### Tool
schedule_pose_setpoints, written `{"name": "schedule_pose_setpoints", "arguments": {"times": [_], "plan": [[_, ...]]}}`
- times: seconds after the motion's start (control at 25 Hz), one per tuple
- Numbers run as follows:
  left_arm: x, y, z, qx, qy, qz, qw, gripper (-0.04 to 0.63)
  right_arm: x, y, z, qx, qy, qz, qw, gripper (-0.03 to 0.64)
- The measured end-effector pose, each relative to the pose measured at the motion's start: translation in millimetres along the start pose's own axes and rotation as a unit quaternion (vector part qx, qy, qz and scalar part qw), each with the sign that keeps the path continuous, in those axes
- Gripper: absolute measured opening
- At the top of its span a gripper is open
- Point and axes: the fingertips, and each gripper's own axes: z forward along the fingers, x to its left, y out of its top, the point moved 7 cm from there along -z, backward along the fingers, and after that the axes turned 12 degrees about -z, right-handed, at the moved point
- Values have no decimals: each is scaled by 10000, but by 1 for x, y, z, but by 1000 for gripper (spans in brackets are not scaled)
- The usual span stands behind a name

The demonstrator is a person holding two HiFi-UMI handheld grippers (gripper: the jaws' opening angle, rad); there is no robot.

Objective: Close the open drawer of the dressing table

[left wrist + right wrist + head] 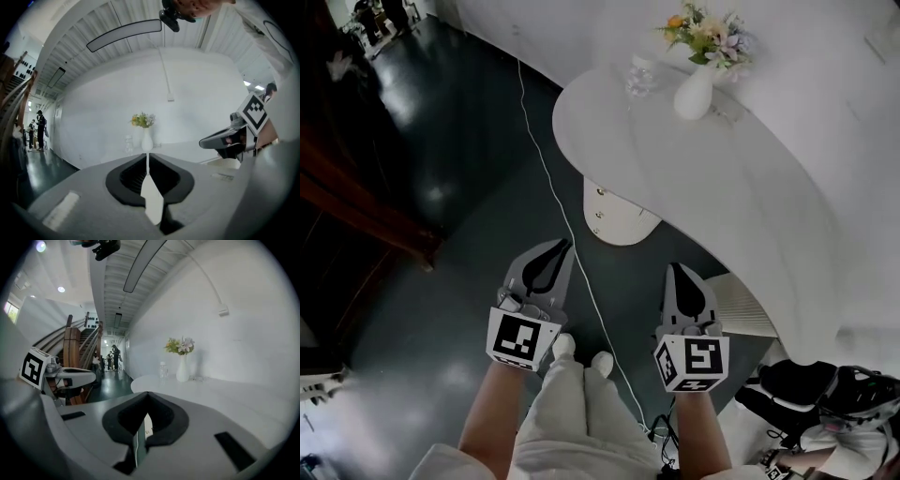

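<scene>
Head view is showing my left hand-held gripper [561, 246] hanging over the dark floor [459, 187]. Its own view is showing its jaws pressed together with nothing between them. My right hand-held gripper [678, 270] is hanging beside it, well apart, and its jaws are likewise clenched on nothing. Both are pointing toward the white bench [703, 178], and neither is touching it.

Between the two, lower in the picture, my white shoes [565, 345] are standing on the floor. A thin white cable [547, 164] is running across the floor, passing close by the left hand-held gripper's tip.

Ahead of the tips, the drawer [623, 223] is jutting out from under the bench's rounded edge, and its pale front is carrying two small knobs [600, 192]. It is sitting apart from both hand-held grippers.

Farther out on the bench top, a white vase [694, 92] is standing upright and holding flowers [708, 33]. A clear glass bottle [640, 75] is standing just beside it.

Right gripper view is showing a few people [114, 357] standing far off down the corridor.
</scene>
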Motion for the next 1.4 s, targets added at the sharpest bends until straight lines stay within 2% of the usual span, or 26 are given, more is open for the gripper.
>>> {"name": "schedule_pose_setpoints", "arguments": {"times": [0.4,0.8,1.04,1.4], "plan": [[-4,71,-21,-243,166,262,9992,17,-9,68,-35,-401,-138,-279,9987,-5],[-18,118,-51,-545,284,475,9970,17,-12,125,-65,-832,-66,-631,9945,-5],[-26,144,-59,-751,344,598,9948,18,-20,144,-76,-1033,-103,-515,9933,-5],[-35,167,-69,-1018,416,662,9917,17,-24,164,-88,-1236,-40,-807,9890,-5]]}}
